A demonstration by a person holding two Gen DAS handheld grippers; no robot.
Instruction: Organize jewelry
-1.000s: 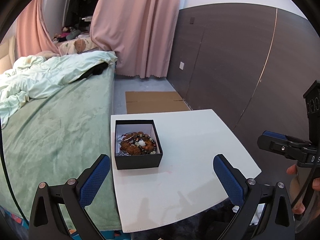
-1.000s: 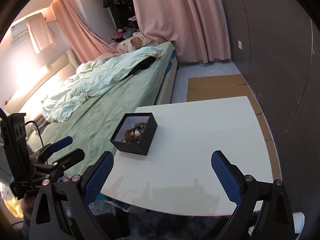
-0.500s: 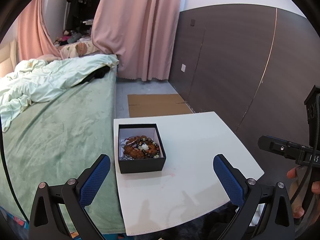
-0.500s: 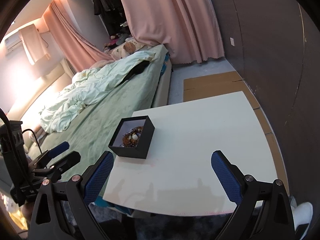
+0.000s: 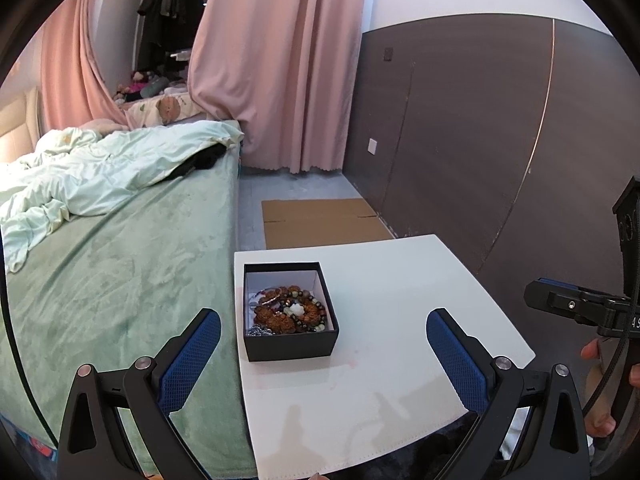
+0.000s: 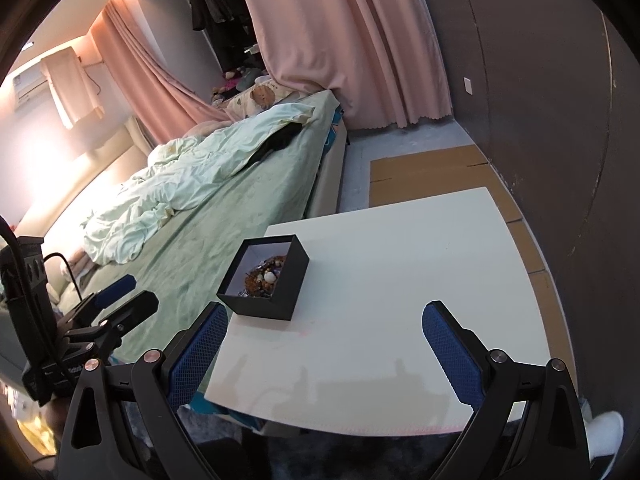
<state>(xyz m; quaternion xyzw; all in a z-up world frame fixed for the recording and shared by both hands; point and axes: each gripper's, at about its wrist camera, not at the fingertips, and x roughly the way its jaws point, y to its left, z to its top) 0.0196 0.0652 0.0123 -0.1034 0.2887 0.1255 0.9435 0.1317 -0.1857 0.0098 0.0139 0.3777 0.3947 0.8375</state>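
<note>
Two sets of tongs hover spread wide and empty above the near edge of the white tabletop (image 5: 400, 320); the left tongs (image 5: 320, 344) point level at the tabletop's left side, their blue pads well apart, one over the bed's edge and one over the tabletop; the right tongs (image 6: 324, 336) sit further right, angled leftward, equally released; just ahead of the left tongs stands the black box (image 5: 290, 312), lidless, near the tabletop's left edge, holding a heap of beaded bracelets (image 5: 290, 310) in browns with a pale bead in the middle; nothing lies between tongs and box; beside the tabletop runs the green bed (image 5: 112, 264) with a rumpled pale quilt (image 5: 100, 168); beyond, flattened cardboard (image 5: 320, 220) on the floor, then pink curtains (image 5: 280, 60) and a dark panelled wall (image 5: 480, 120).
</note>
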